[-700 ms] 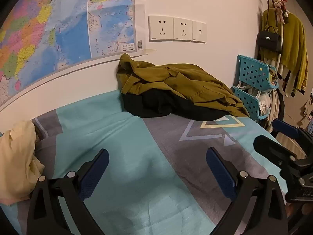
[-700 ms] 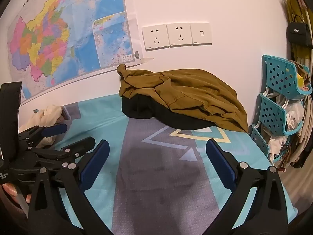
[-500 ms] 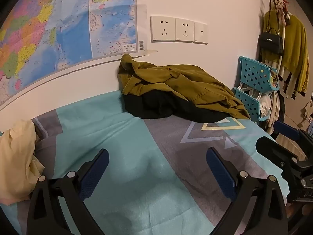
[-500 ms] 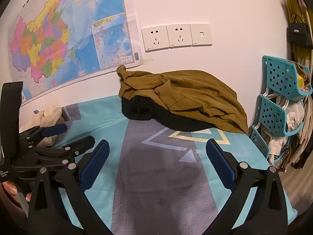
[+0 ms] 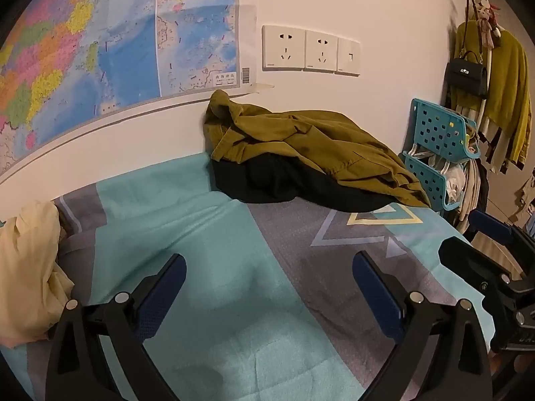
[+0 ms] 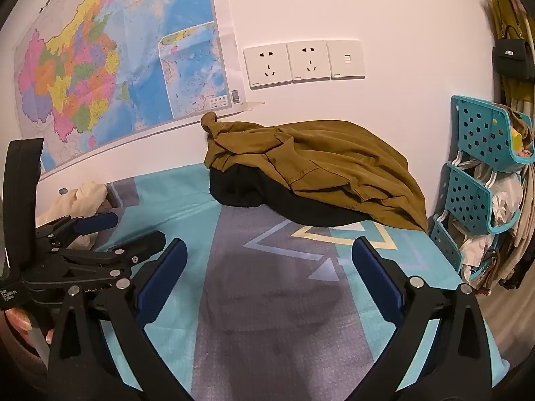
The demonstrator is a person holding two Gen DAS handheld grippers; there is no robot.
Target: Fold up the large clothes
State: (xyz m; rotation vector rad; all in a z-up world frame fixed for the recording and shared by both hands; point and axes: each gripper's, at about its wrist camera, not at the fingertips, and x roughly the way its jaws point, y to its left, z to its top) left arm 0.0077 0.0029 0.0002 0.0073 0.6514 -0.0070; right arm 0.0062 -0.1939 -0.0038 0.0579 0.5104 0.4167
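My left fingers (image 5: 374, 287) and right fingers (image 6: 164, 275) gape wide, both empty, over the bed (image 6: 267, 300). The olive jacket (image 6: 327, 170) lies crumpled on a black garment (image 6: 240, 187) at the far wall; I judge no folding is begun.

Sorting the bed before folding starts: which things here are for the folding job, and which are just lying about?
For the job:
- olive jacket
- black garment under it
- left tool, right tool, both open

Lying about:
- cream cloth
- wall map
- blue baskets
- black handbag
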